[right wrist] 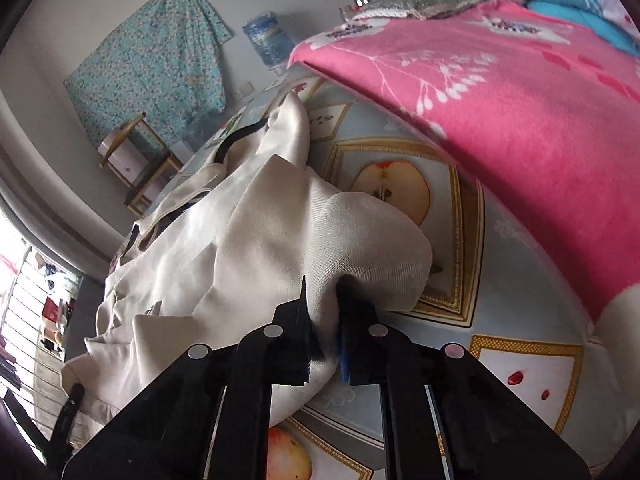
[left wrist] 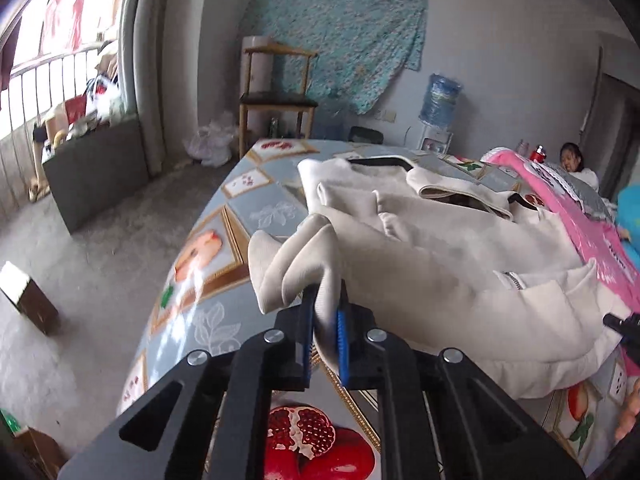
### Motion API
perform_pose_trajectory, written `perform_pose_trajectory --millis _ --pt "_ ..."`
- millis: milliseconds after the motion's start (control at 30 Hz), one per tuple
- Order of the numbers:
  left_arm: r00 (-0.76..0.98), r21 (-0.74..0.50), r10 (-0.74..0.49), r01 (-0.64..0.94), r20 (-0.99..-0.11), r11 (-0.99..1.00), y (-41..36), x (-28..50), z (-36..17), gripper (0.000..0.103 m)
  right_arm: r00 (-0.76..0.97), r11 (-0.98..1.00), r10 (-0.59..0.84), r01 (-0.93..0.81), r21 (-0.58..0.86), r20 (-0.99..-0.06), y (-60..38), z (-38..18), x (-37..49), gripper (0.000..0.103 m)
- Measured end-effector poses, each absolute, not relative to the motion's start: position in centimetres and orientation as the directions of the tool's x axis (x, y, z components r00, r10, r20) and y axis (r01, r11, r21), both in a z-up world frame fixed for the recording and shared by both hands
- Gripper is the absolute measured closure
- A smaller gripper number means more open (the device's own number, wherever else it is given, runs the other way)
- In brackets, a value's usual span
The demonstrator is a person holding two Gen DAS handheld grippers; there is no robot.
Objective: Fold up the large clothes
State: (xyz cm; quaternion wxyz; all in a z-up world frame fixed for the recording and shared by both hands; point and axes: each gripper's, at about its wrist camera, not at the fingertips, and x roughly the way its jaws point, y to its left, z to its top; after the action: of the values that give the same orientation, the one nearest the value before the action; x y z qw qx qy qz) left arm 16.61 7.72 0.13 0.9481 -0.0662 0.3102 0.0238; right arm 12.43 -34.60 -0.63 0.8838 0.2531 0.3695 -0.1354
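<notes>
Lying crumpled across a bed, the cream jacket [left wrist: 432, 240] [right wrist: 224, 248] has a zipper showing near its right edge and a dark lining at its far collar. The left gripper [left wrist: 326, 320] has its fingers closed on a bunched fold at the jacket's near left corner, the cloth pinched between the blue pads [left wrist: 342, 344]. The right gripper [right wrist: 324, 320] has its fingers closed on another thick fold of the same jacket, cloth bulging out just past them. Under the jacket lies a pale blue bedsheet [left wrist: 248, 204] [right wrist: 500, 264] printed with framed fruit pictures. A pink blanket [right wrist: 500, 112] [left wrist: 600, 240] covers the bed's right side, beside the jacket. Farther off stand a wooden chair [left wrist: 276, 96] and a water bottle [left wrist: 442, 98], with a teal cloth [left wrist: 340, 28] hanging on the wall. A person [left wrist: 572, 160] sits at the far right.
</notes>
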Motion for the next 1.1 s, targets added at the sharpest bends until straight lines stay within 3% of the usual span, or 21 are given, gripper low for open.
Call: perform_pose_trajectory --millis 300,667,767,933,1000,1100 --pt "0.863 -0.032 -0.057 0.047 -0.503 0.998 7.2 11.8 4.6 0.099 0.745 0.874 -0.061 0.361 0.325 -0.664 -34.4 3.5 8.8 0.096" --pt "0.734 -0.206 -0.134 -0.007 -0.666 0.979 11.1 5.2 1.3 0.098 0.67 0.837 0.052 0.375 0.398 -0.741 -35.3 0.7 3.3 0.094" --pt "0.642 -0.272 -0.188 -0.032 -0.743 0.962 12.3 6.0 -1.8 0.09 0.604 0.837 0.089 0.386 0.389 -0.792 -36.2 -1.8 4.2 0.083" --pt "0.643 -0.382 -0.278 -0.025 -0.714 0.924 15.0 4.8 -1.7 0.07 0.566 0.879 0.054 0.363 0.308 -0.822 -36.9 -0.5 4.0 0.048" --pt "0.678 -0.331 -0.226 -0.027 -0.699 0.943 15.4 3.9 -0.7 0.064 0.577 0.894 -0.038 0.383 0.23 -0.816 -37.3 1.3 3.1 0.041" --pt "0.713 -0.315 -0.224 0.005 -0.664 0.949 16.0 3.7 0.8 0.061 0.608 0.913 -0.095 0.369 0.175 -0.788 -37.3 3.8 2.5 0.041"
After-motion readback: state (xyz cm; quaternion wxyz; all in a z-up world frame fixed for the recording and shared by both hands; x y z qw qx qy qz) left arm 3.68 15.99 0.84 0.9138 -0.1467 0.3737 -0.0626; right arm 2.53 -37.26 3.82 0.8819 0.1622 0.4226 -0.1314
